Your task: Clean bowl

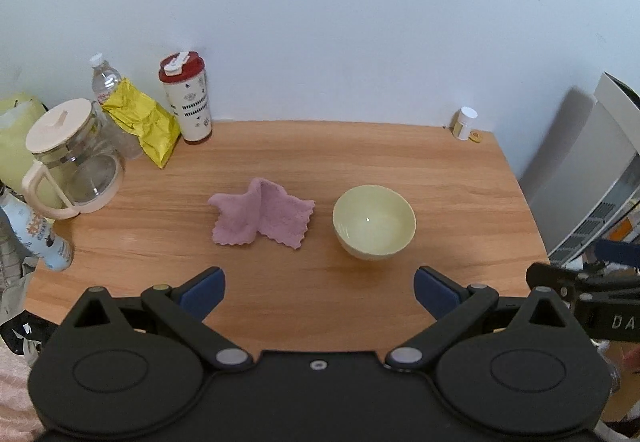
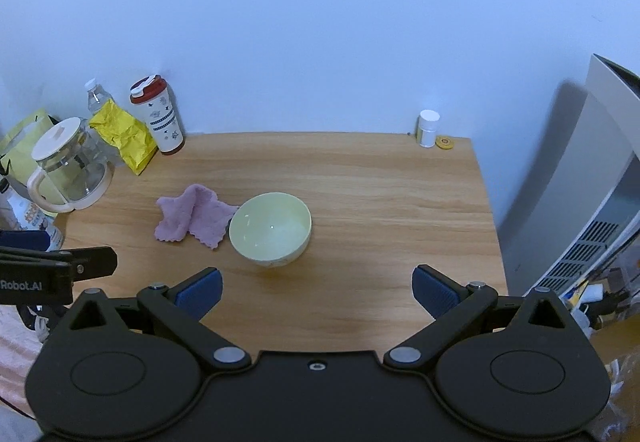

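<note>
A pale yellow-green bowl [image 1: 374, 221] [image 2: 270, 228] stands upright on the wooden table [image 1: 360, 158] [image 2: 380, 194], and it looks empty. Just left of it lies a crumpled pink cloth [image 1: 260, 218] [image 2: 192, 216]; in the right wrist view the cloth's edge meets the bowl. My left gripper [image 1: 319, 292] hangs open above the table's near edge, short of both things, with nothing between its blue pads. My right gripper [image 2: 317, 292] is open too, empty, and sits to the right of the bowl and nearer to me.
At the back left stand a glass pitcher with a cream lid [image 1: 72, 158] [image 2: 68, 166], a water bottle [image 1: 105, 78], a yellow foil bag [image 1: 140, 118] [image 2: 122, 134] and a red-lidded tumbler [image 1: 186, 98] [image 2: 158, 114]. A small white jar [image 1: 465, 122] [image 2: 428, 128] sits back right. A grey appliance [image 1: 592, 178] stands beyond the right edge.
</note>
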A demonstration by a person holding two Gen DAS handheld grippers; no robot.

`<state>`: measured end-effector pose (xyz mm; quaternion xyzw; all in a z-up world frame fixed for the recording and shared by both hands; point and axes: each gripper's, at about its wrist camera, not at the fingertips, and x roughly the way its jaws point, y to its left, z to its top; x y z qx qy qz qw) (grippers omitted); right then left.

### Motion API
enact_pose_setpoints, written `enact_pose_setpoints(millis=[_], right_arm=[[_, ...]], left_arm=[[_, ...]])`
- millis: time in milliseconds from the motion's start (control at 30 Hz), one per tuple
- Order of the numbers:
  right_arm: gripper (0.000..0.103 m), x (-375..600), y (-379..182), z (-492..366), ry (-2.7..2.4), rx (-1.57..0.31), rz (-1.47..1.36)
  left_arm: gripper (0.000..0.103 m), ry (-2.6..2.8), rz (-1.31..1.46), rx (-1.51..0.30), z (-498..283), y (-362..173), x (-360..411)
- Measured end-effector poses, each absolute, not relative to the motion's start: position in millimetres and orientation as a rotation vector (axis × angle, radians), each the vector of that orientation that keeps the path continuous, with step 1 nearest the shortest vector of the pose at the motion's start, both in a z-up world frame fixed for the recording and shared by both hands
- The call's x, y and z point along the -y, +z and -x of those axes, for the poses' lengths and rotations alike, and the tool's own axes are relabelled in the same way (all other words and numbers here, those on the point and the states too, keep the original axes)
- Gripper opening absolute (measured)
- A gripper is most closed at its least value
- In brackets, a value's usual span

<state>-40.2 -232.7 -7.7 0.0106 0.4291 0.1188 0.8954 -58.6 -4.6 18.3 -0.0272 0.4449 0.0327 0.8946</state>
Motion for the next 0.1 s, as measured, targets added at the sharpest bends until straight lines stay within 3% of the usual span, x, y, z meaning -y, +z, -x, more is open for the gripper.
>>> enact_pose_setpoints(millis=[100], right_arm=[[0.103, 232.9, -8.2, 42.6, 0.263, -0.889, -0.02]], left_arm=[[0.103, 0.077, 0.063, -0.918, 60.4, 19.1, 4.9]])
